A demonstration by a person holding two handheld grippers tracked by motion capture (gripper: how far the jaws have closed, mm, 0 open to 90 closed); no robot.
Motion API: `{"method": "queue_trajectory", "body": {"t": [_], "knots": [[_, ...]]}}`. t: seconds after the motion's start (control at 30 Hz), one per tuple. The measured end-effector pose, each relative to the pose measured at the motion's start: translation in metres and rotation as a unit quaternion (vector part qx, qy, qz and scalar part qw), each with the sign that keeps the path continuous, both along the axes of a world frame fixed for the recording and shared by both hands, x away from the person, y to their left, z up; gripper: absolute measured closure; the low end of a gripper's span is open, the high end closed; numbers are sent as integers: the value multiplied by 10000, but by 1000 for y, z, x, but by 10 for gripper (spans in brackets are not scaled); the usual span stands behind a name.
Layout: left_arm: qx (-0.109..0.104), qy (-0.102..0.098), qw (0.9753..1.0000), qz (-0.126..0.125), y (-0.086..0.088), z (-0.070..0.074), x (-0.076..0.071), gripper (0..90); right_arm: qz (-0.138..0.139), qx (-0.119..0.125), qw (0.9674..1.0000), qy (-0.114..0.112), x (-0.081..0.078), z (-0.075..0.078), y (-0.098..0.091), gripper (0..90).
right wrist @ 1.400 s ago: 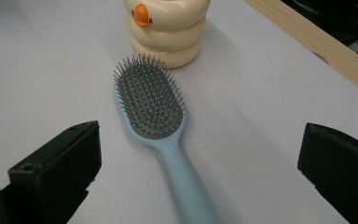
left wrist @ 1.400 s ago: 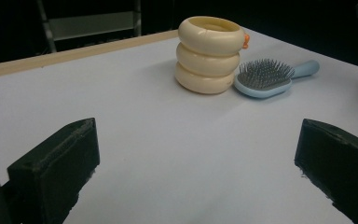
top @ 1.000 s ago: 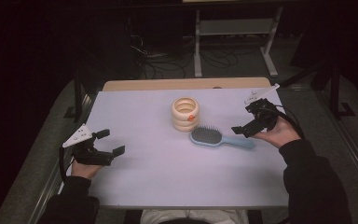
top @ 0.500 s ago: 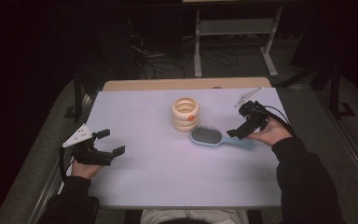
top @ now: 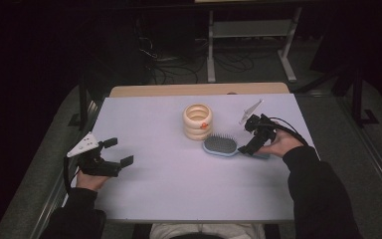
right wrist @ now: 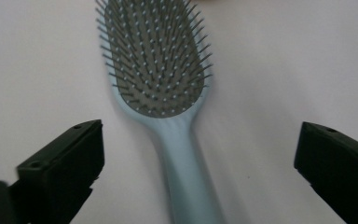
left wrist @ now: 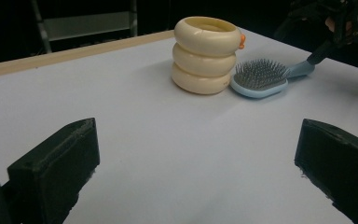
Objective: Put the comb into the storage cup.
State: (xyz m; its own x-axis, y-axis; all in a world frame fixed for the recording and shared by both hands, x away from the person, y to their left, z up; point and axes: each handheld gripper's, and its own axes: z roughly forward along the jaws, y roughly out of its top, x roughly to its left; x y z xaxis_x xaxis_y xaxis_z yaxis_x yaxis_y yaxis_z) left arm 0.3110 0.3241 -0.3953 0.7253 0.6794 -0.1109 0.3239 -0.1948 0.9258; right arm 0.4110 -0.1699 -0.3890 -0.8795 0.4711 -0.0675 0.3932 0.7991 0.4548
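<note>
The right gripper (top: 248, 145) hangs right over the handle of the light blue hairbrush (top: 222, 146), and its jaws are spread wide, one on each side of that handle with clear desk showing between jaw and handle on both sides, so nothing is gripped. In the right gripper view the hairbrush (right wrist: 161, 88) lies bristles up directly ahead of the gripper (right wrist: 193, 163), its handle running back down between the jaws and its oval head pointing away. Just past the brush head stands a cream stack of rings (top: 198, 121) with a small orange spot on its side, very close to the brush; whether the two touch I cannot tell. Over on the other side, the left gripper (top: 118, 152) is low over the white desk (top: 179, 184), well apart from the brush, jaws also wide open and holding nothing. From the left gripper view, bare desk lies between its jaws, and the ring stack (left wrist: 207, 53) and the hairbrush (left wrist: 261, 78) sit well ahead of it, the brush to the right of the stack, with the right gripper (left wrist: 319, 55) coming down on the handle end.
</note>
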Motion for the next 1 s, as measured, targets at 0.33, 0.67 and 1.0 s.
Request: {"method": "queue_trajectory", "body": {"t": [0.33,0.67,1.0], "knots": [[10,28,10000,-16,-1,0,0,0,254,-152,9992,251,5,-13,7,90],[10,36,10000,-29,-1,-1,1,0,426,-271,9981,364,8,-20,7,188],[0,56,10000,-56,-1,-1,1,0,580,-349,9969,399,14,-23,1,352]]}}
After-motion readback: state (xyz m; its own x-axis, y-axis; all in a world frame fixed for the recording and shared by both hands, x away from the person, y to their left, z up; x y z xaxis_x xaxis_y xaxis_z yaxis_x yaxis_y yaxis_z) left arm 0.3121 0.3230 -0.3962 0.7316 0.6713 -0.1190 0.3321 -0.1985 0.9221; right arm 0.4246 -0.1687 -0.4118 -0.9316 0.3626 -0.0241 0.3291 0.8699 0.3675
